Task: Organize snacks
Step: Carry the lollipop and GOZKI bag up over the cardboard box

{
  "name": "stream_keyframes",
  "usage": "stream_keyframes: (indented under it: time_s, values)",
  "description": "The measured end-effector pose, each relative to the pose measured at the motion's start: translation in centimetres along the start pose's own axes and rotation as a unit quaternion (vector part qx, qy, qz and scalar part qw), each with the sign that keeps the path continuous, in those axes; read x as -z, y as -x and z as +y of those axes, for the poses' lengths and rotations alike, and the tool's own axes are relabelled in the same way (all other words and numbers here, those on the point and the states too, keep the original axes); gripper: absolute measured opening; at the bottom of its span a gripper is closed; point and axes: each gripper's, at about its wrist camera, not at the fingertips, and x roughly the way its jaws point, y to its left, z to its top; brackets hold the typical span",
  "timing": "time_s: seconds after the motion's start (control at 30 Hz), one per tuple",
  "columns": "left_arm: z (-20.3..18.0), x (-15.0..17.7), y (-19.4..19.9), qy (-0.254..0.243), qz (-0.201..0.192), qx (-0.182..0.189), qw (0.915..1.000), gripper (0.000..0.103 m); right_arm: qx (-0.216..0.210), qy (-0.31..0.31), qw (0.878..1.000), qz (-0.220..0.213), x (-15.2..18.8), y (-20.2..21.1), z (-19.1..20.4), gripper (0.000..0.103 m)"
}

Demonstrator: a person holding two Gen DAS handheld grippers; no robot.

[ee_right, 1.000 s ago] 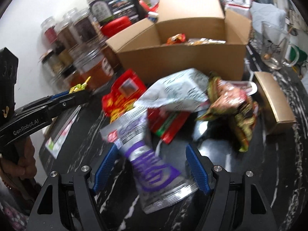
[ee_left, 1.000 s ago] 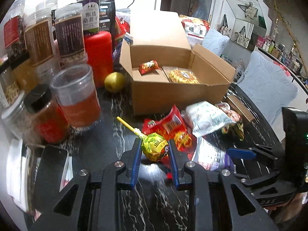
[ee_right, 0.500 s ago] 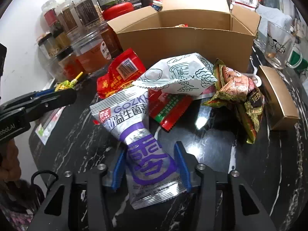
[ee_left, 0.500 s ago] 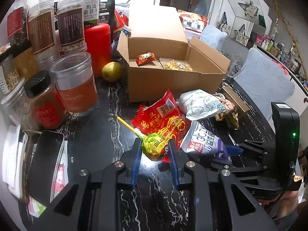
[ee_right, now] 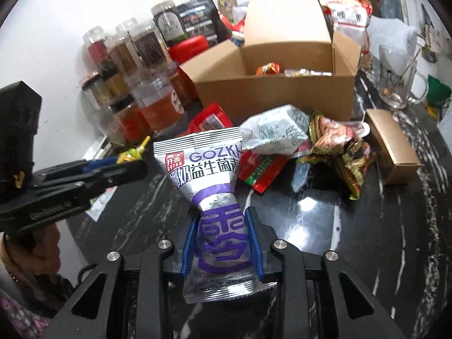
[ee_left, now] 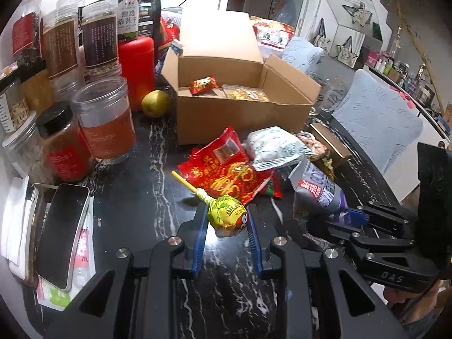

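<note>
Jaws of the left gripper (ee_left: 226, 226) are clamped on a yellow-green wrapped lollipop (ee_left: 227, 216), its yellow stick pointing away toward the jars, held just above the black marble tabletop (ee_left: 147, 186). Jaws of the right gripper (ee_right: 221, 240) are pinched tight on the waist of a silver-and-purple foil snack pouch (ee_right: 210, 175), which stands up out of the grip, crumpled where the blue pads (ee_right: 188, 243) squeeze it. Beyond both lies a loose heap of snacks: a red printed packet (ee_left: 226, 169), a white puffy bag with line drawings (ee_left: 272, 148) resting partly on it, and crinkled brown-and-gold wrappers (ee_right: 336, 144) beside a small gold carton (ee_right: 392, 147). Behind the heap stands an open brown cardboard box (ee_left: 240, 118) with a small red sachet (ee_left: 203, 84) and a clear bag of yellow snacks (ee_left: 247, 94) inside. Clear plastic jars (ee_left: 104, 118) crowd the tabletop's left side, near a yellow-green pear (ee_left: 155, 103).
</note>
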Motion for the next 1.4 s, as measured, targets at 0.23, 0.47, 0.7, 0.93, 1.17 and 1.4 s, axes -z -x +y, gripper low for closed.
stream_keyframes:
  time_s: [0.23,0.47,0.7,0.93,1.17,1.4]
  values:
    - [-1.6,-0.8,1.0,-0.012,-0.011,0.019,0.9997,0.027,-0.006,-0.002,1.000,-0.026,-0.3,2.3,1.2,0.032]
    - [-2.7,-2.8,1.7,-0.026,-0.030,0.033,0.9987,0.027,-0.011,-0.001,0.998,-0.054,-2.2,4.2,1.4,0.032]
    - [-2.5,-6.0,1.6,-0.024,-0.056,0.042,0.9972,0.027,-0.003,0.012,0.997,-0.071,-5.6,4.5,0.5,0.032]
    - [-2.2,-10.3,1.0,-0.025,-0.091,0.044,0.9945,0.027,0.001,0.029,0.996,-0.087,-10.0,3.9,-0.6,0.032]
    - [-1.9,-14.9,-0.1,-0.030,-0.124,0.048,0.9906,0.027,0.014,0.042,0.993,-0.106,-14.8,2.9,-2.1,0.032]
    - [-1.4,-18.9,-2.2,-0.032,-0.140,0.041,0.9887,0.027,0.026,0.051,0.991,-0.124,-19.0,1.6,-4.0,0.032]
